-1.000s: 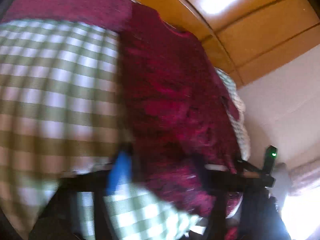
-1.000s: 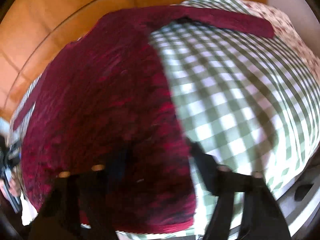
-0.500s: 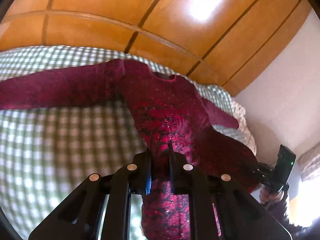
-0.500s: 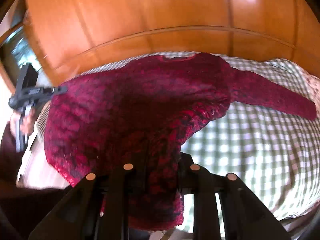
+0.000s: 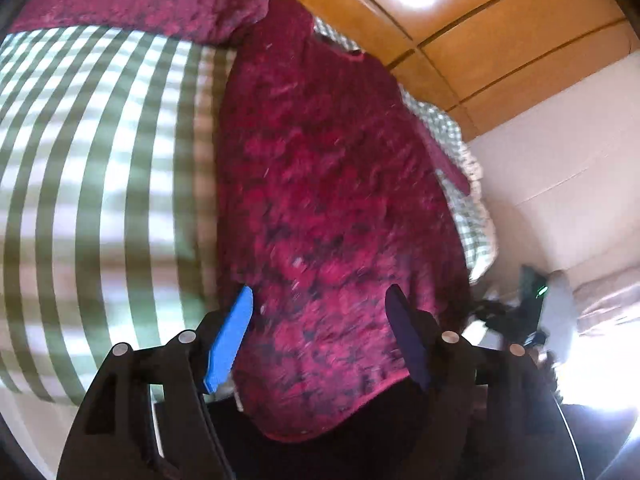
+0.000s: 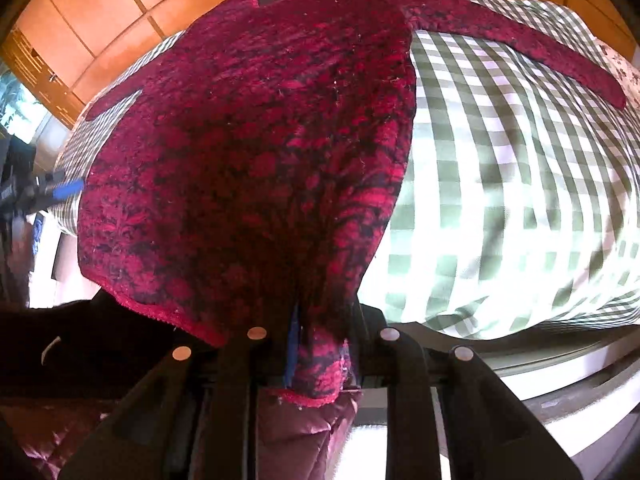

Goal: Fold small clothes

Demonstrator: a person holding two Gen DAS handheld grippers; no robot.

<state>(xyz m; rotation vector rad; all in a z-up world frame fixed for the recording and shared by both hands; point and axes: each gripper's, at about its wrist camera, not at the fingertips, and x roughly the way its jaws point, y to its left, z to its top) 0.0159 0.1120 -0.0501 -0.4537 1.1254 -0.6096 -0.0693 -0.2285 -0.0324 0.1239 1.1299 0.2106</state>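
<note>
sweater: flat on checked bedspread | left gripper: jaws just opened wide, hem below, nothing gripped | right gripper: jaws just widened, hem bunched between, pads pinching it

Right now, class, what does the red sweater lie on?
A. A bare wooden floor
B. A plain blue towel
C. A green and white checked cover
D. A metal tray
C: in both wrist views the red sweater is spread over the green and white checked cover.
</note>
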